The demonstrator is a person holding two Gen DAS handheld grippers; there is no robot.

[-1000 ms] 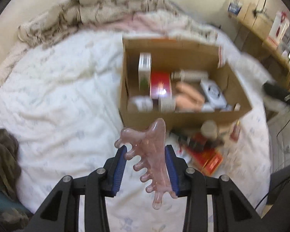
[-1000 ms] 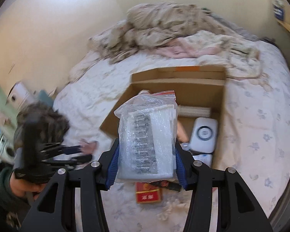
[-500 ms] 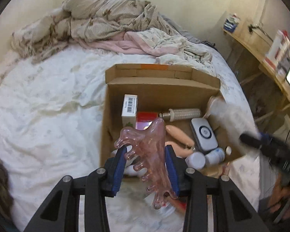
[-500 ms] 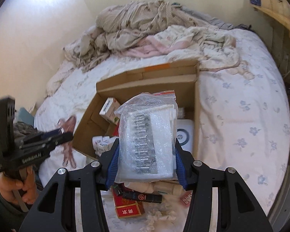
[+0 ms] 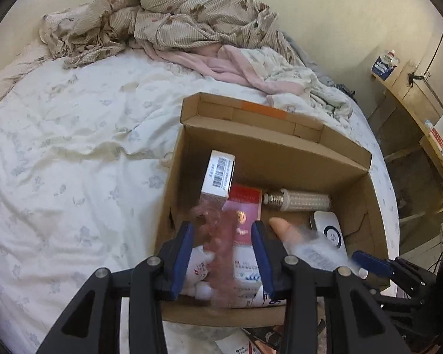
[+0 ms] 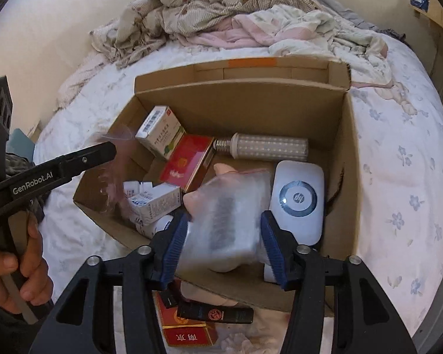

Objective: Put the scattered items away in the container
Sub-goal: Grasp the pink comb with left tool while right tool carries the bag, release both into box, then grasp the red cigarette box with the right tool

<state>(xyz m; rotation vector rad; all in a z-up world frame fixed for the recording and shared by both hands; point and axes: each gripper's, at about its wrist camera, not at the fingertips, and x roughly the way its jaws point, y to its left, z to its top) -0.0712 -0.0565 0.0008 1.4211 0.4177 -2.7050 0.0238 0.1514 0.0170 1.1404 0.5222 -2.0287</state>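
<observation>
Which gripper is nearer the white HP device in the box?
Right. The right gripper hangs just beside the HP device; the left gripper is over the box's opposite side.

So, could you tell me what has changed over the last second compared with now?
Both grippers moved forward over the cardboard box and opened. The left gripper let go of the pink comb, now a blur dropping into the box; the right gripper released the plastic bag, also falling. The items already in the box and the red pack on the bed stayed put.
</observation>
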